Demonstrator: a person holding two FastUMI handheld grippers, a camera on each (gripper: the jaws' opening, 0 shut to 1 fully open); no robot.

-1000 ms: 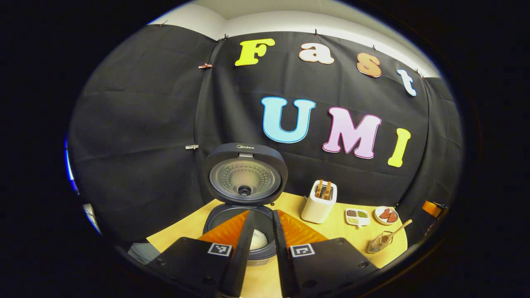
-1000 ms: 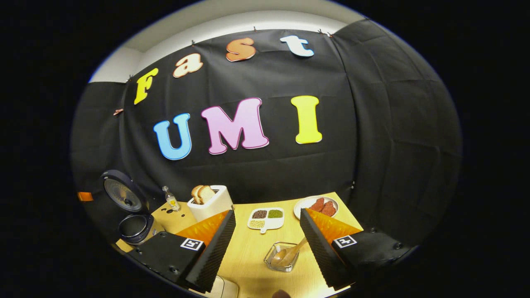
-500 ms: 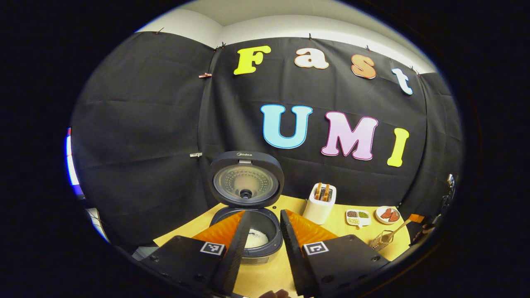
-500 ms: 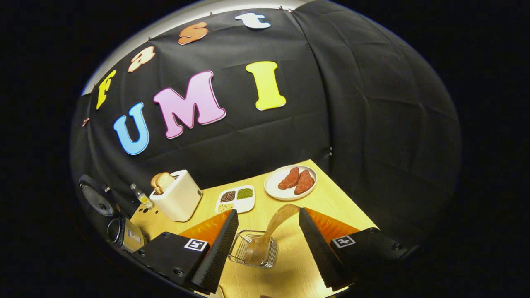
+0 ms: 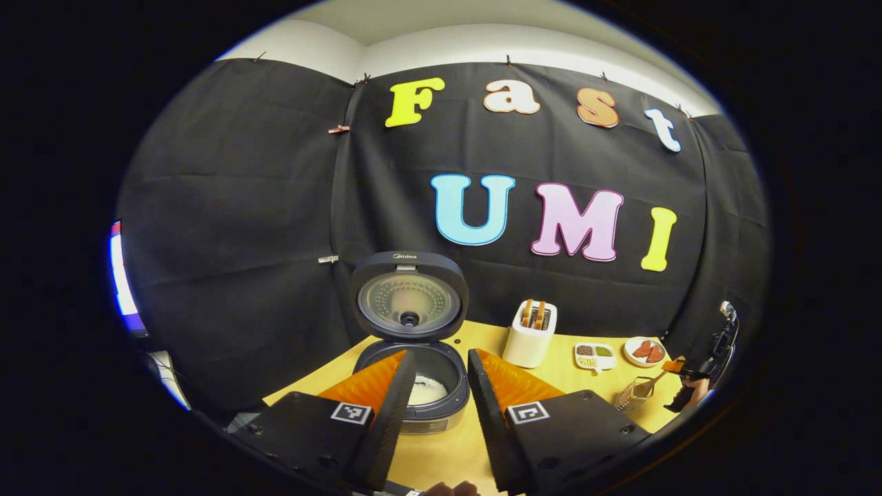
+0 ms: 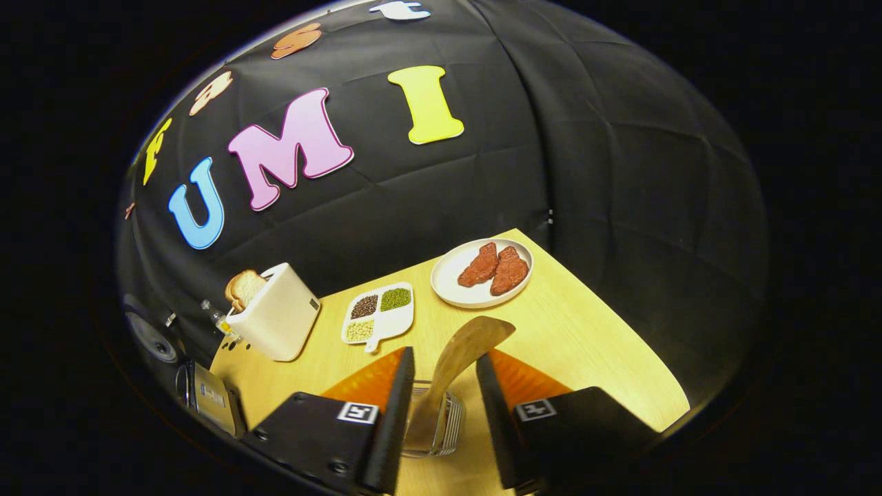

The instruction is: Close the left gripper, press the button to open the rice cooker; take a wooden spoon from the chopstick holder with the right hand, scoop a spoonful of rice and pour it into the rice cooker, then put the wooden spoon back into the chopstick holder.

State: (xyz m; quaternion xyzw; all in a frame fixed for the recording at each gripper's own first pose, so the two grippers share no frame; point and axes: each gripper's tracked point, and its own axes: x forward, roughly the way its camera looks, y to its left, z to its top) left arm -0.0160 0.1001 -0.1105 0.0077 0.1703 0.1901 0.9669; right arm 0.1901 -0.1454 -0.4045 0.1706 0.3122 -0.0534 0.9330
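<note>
- Black cloth backs a pale wood-grain table (image 6: 586, 337); on it stand a white toaster (image 6: 275, 313), a divided white dish of beans (image 6: 380, 313) and a white plate (image 6: 448, 289) of red pieces.
- Right gripper (image 6: 444, 406), lower centre of the right gripper view: fingers apart, straddling the wooden spoon (image 6: 458, 355) without visibly touching it.
- Wooden spoon: smooth, light-brown, flat-ended; long axis leans from the lower centre up toward the right of the frame, its lower end inside the chopstick holder (image 6: 434, 427), a clear ribbed glass cup directly between the fingers.
- Judgement: the spoon lies straight ahead of the right gripper, so closing the fingers on the shaft appears to be the next requirement.
- Left gripper (image 5: 441, 406), lower centre of the left gripper view: fingers apart, holding nothing.
- Rice cooker (image 5: 413, 386), just beyond the left gripper: dark, rounded, lid raised upright; white rice visible in the pot.
- Right edge of the left gripper view: the holder and spoon appear small, well apart from the cooker.
</note>
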